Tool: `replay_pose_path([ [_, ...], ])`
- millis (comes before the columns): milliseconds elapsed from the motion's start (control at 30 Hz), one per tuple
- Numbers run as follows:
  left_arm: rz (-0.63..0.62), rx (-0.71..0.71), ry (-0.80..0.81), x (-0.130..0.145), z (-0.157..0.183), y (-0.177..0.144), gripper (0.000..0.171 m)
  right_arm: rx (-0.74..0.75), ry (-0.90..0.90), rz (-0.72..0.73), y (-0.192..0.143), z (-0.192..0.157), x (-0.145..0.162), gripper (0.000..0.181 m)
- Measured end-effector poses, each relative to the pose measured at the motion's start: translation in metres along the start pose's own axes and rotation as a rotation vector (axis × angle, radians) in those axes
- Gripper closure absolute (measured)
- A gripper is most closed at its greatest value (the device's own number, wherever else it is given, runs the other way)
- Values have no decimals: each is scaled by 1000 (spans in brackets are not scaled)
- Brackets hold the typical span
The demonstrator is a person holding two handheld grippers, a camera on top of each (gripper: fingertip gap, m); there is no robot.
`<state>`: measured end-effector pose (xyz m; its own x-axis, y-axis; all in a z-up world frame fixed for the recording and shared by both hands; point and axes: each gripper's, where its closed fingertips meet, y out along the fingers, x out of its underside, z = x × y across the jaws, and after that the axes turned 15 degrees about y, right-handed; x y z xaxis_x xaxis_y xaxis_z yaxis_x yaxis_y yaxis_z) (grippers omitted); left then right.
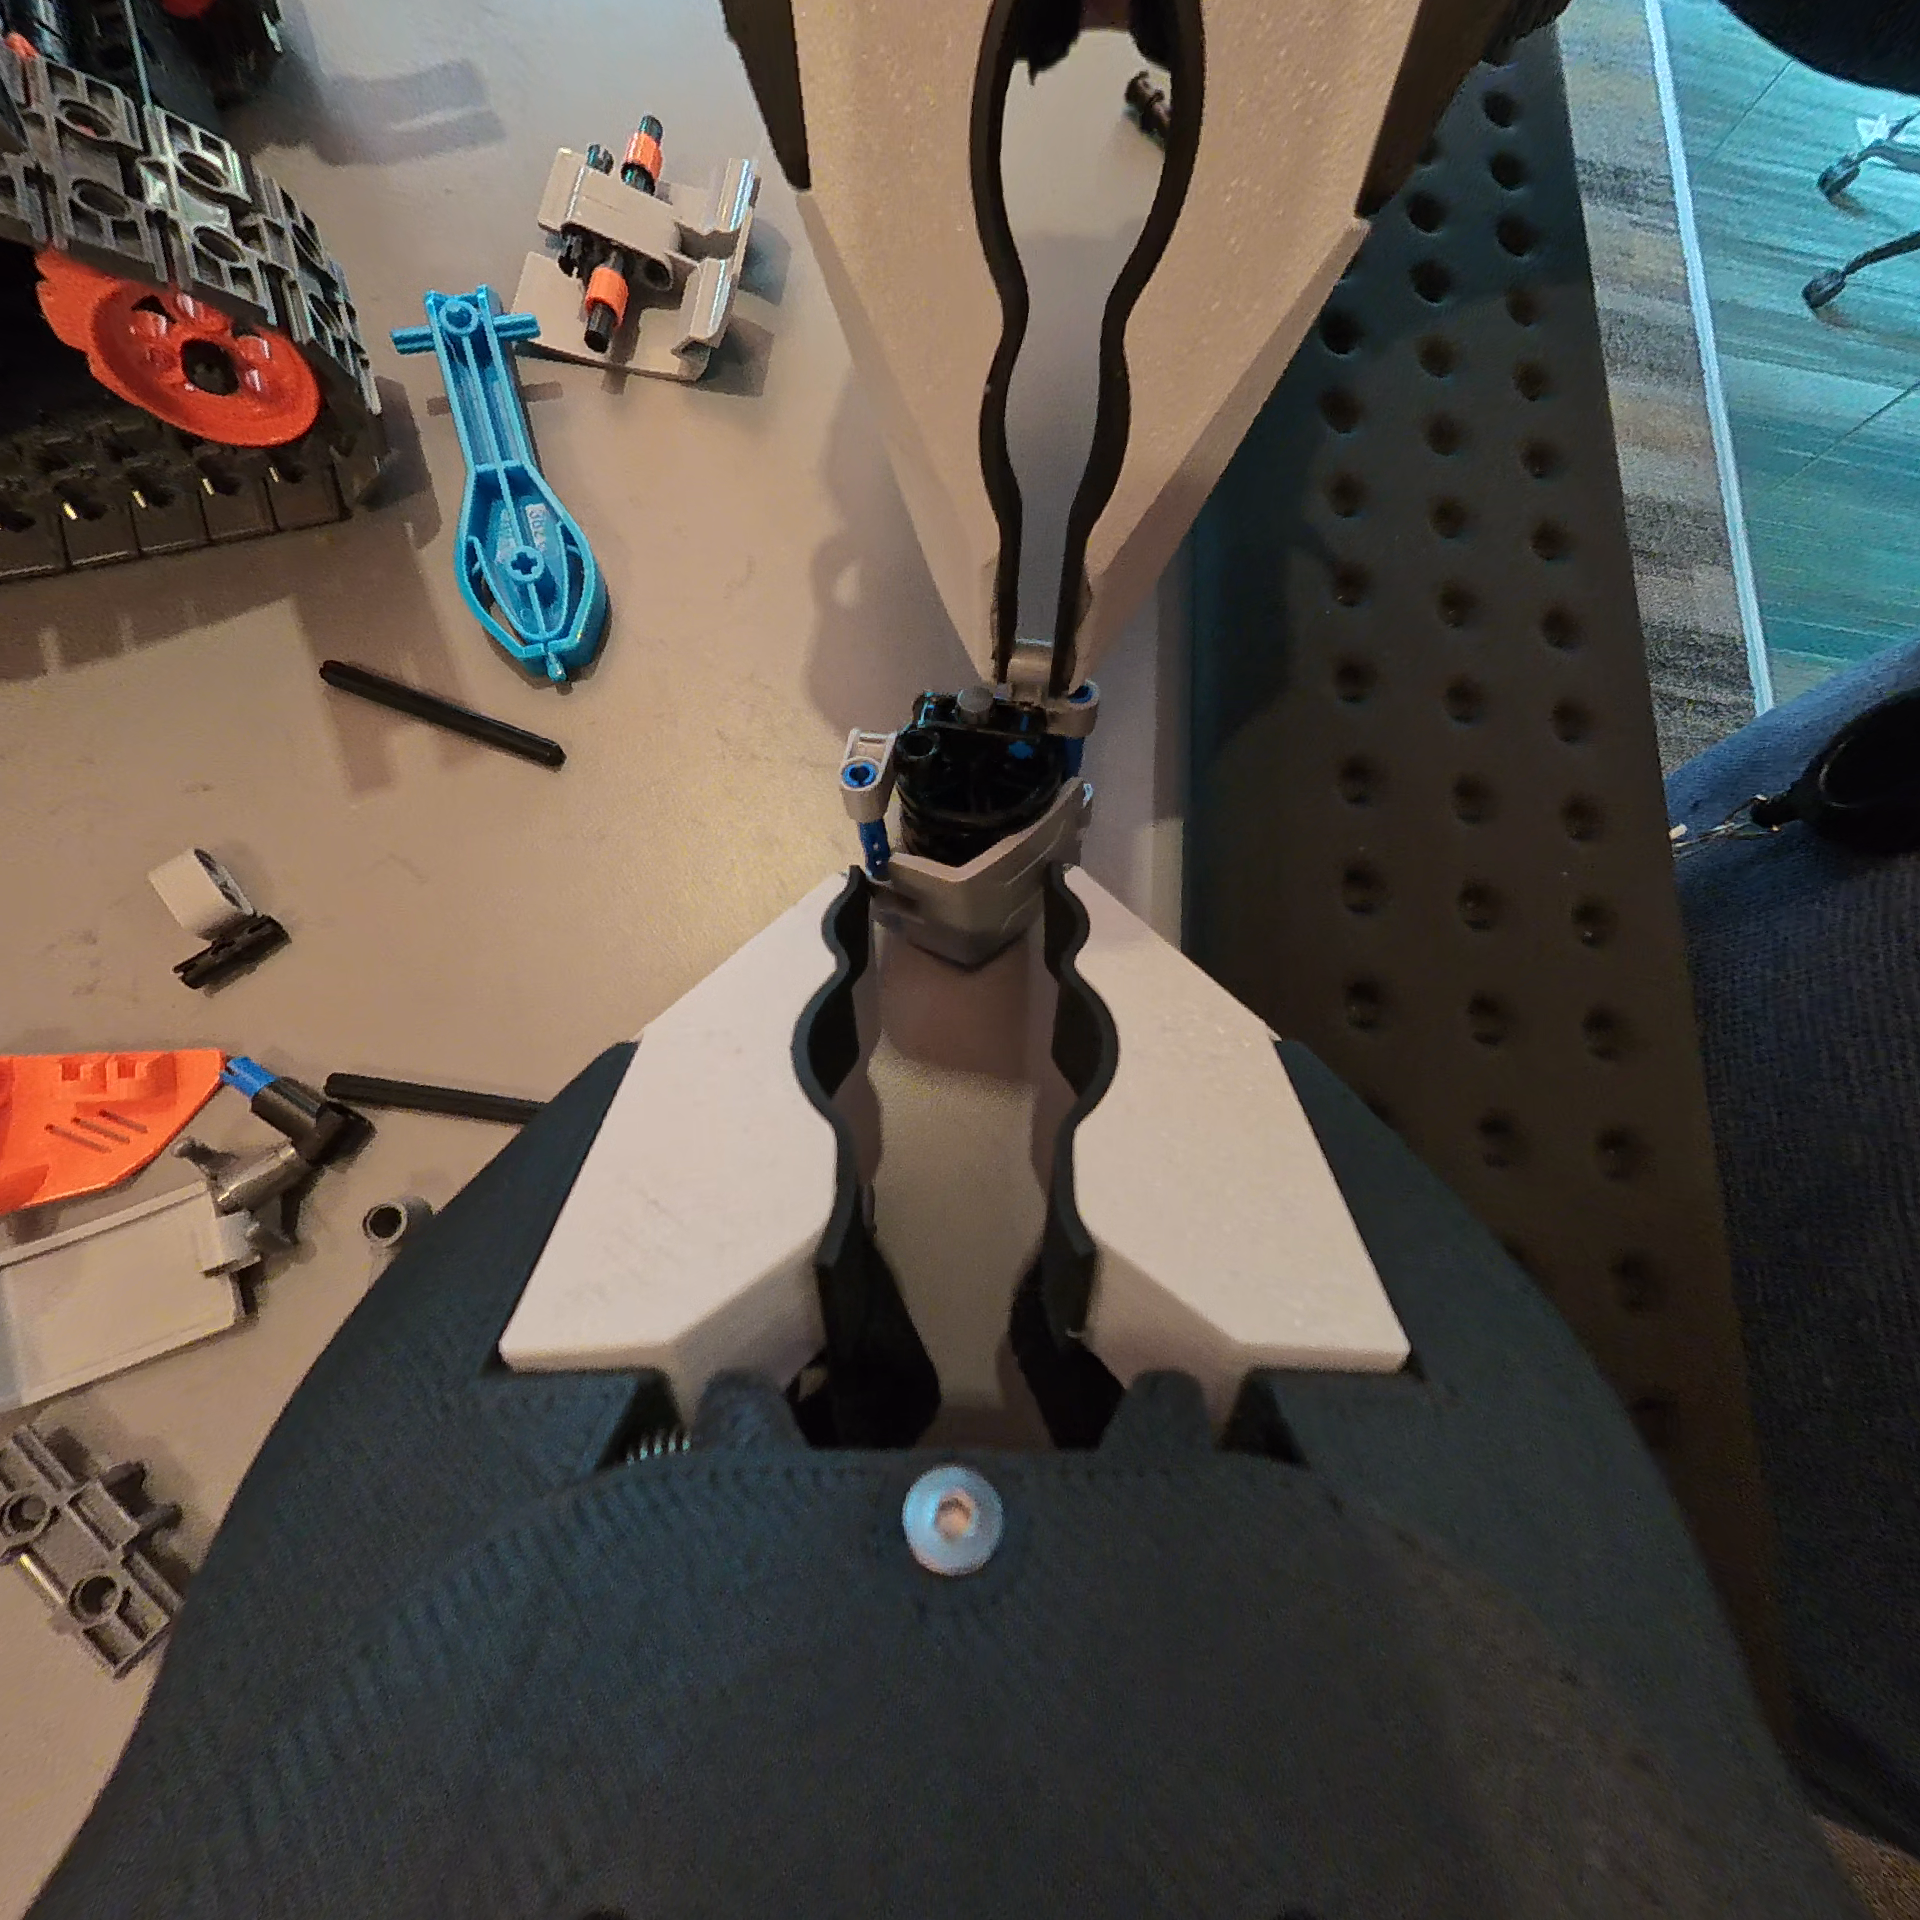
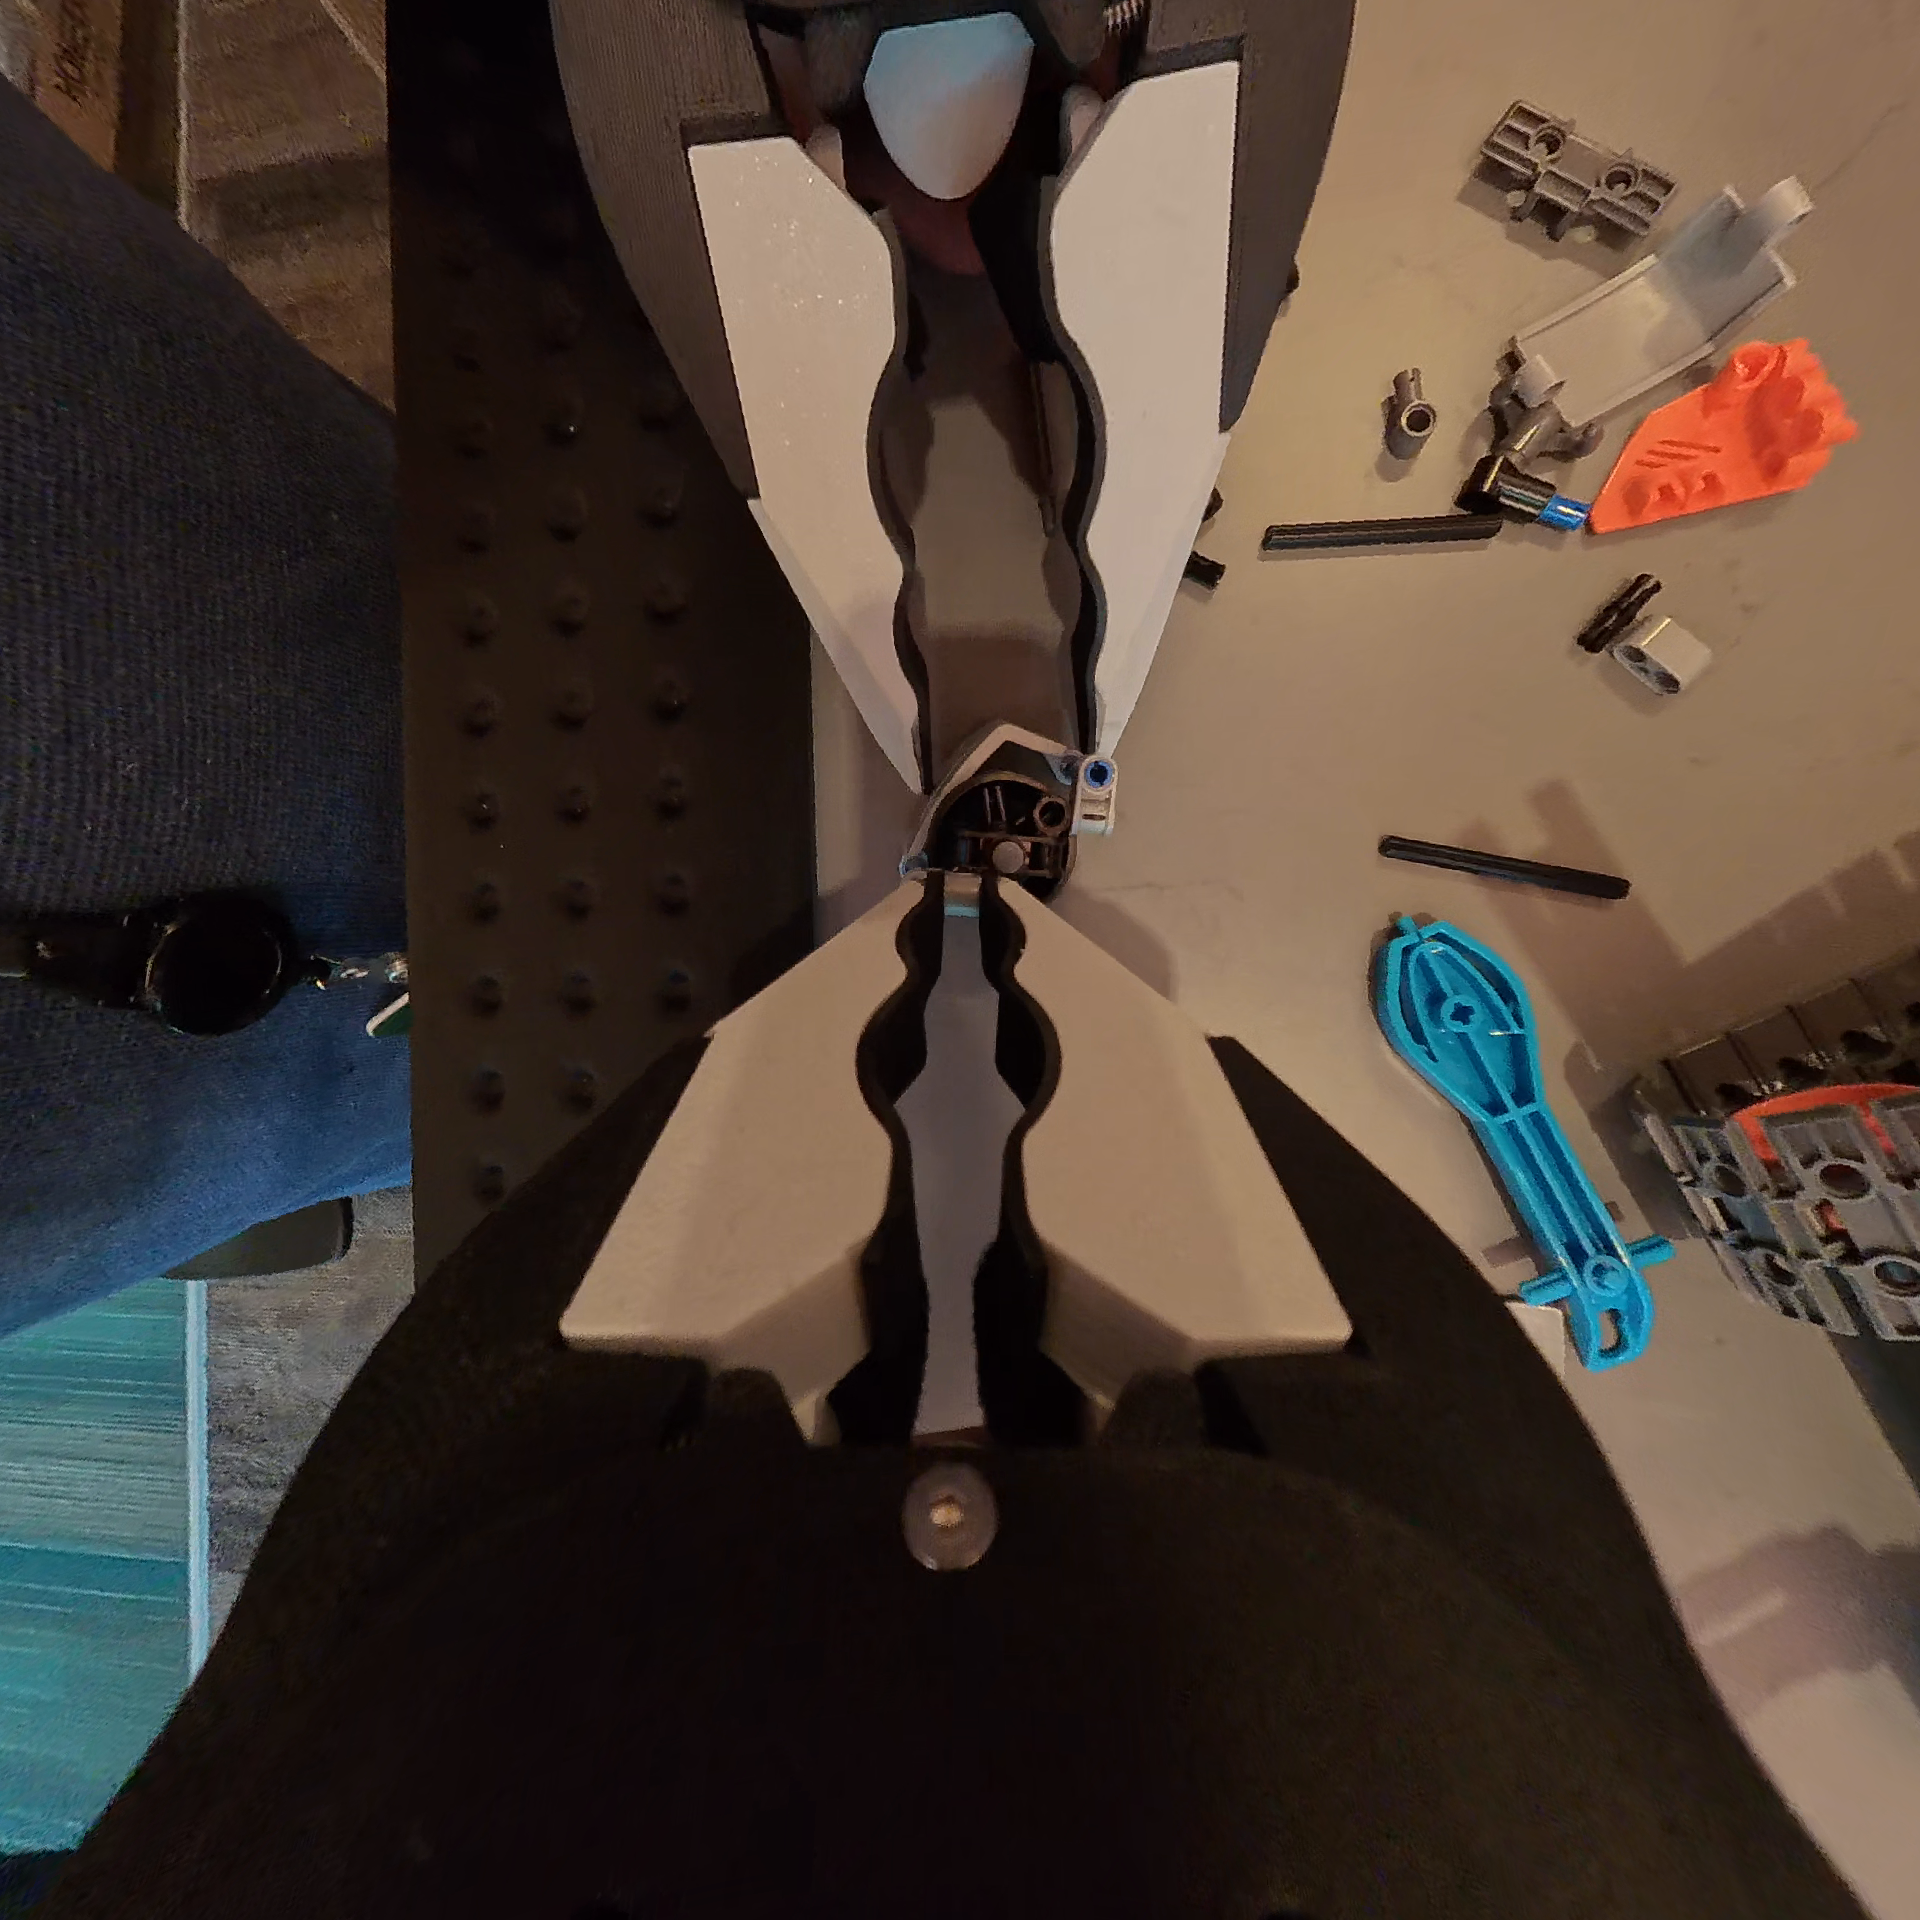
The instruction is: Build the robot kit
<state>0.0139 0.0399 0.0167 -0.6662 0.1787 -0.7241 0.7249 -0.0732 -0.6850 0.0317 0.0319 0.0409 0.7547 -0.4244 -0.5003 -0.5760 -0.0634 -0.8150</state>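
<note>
A small assembly [image 1: 971, 810] of black, grey and blue toy building parts hangs in the air above the table's edge. My left gripper [image 1: 966, 904] is shut on its grey angled panel from below in the left wrist view. My right gripper [image 1: 1029, 649] comes in from the top of that view, shut on a small grey connector at the assembly's far end. In the right wrist view my right gripper [image 2: 964, 899] pinches that grey connector. The assembly [image 2: 997, 821] lies just beyond it, and my left gripper [image 2: 1003, 753] holds it from the opposite side.
On the beige table [image 1: 520, 935] lie a blue lever tool [image 1: 520, 488], a tracked model with an orange wheel [image 1: 177, 322], black axles [image 1: 442, 714], an orange panel [image 1: 94, 1122] and several grey parts. A dark perforated strip [image 1: 1455, 727] edges the table. A person's blue garment [image 2: 156, 727] is beside it. Left and right tips are no more than a few centimetres apart.
</note>
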Motion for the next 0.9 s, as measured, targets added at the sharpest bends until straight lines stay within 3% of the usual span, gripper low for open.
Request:
replay_pose_path([
  [600,-38,-51,107,9,4,2,143,-4,-20,34,3,-9,-4,177],
  [900,-34,-54,113,8,6,3,146,69,-74,-38,3,-9,-3,177],
])
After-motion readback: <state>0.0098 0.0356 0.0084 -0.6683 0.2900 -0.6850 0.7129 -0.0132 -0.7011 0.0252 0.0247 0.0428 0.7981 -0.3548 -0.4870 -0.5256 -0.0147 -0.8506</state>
